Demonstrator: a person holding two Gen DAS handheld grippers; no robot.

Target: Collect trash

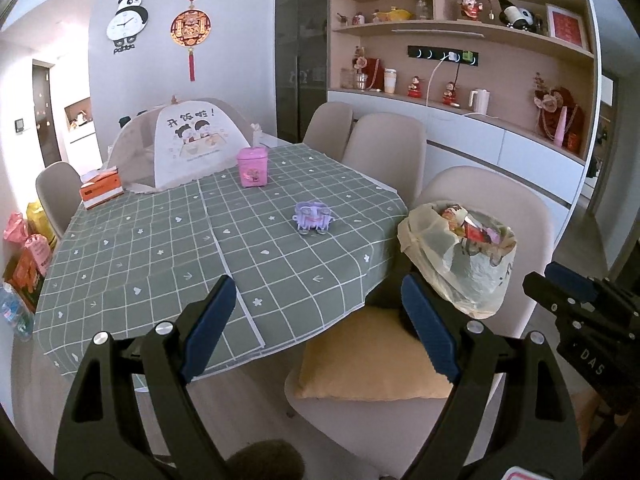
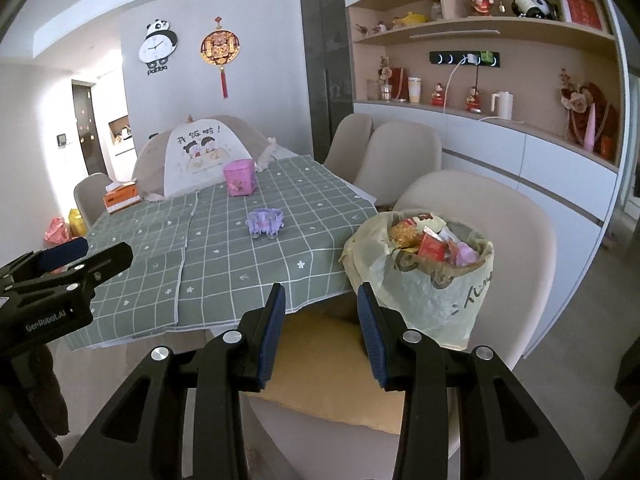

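The trash bag [image 2: 420, 276] sits full on the chair [image 2: 500, 216] beside the desk [image 2: 224, 264], which looks cleared of litter. Left tongs [image 1: 318, 330] and right tongs [image 2: 320, 330] hang spread, empty; collecting the bag remains.

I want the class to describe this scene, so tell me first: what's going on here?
A person is collecting trash with a claw in each hand. Both the left claw and the right claw are open and hold nothing. They point toward a full trash bag sitting on a beige chair beside the table. A purple toy and pink box stand on the table.
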